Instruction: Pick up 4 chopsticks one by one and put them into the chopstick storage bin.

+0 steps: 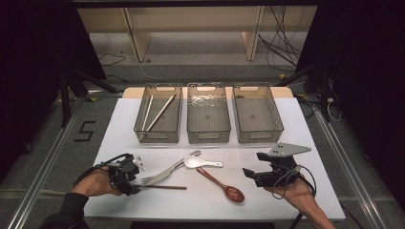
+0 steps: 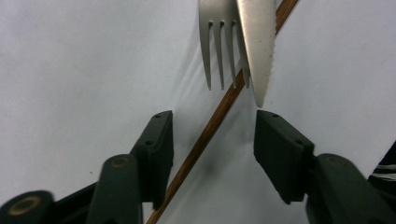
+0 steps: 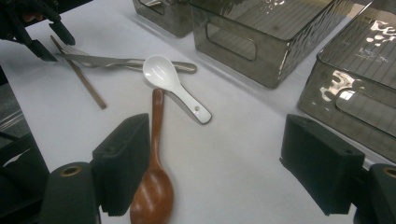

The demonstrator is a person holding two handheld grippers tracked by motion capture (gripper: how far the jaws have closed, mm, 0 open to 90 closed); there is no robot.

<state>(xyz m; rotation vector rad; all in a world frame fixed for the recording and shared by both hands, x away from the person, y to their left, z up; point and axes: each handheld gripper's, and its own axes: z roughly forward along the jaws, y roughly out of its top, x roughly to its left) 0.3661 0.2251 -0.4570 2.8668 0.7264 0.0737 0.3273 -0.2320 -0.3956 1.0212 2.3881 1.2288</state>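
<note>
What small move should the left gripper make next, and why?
Probably ease the left gripper forward and down, then close on the thin brown wooden chopstick. Its jaws stand open with the chopstick lying between them on the white table. The silver metal fork and knife overlap the chopstick just ahead, so grip short of them.

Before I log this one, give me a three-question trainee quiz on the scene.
1. True or false: the left gripper is shut on the brown chopstick.
2. Which bin already holds chopsticks: A left bin, B middle bin, C right bin?
3. Fill in: the white spoon lies across the handle end of the ______ spoon.

Key
1. False: the jaws stand open, one on each side of the chopstick.
2. A.
3. Wooden.
</note>
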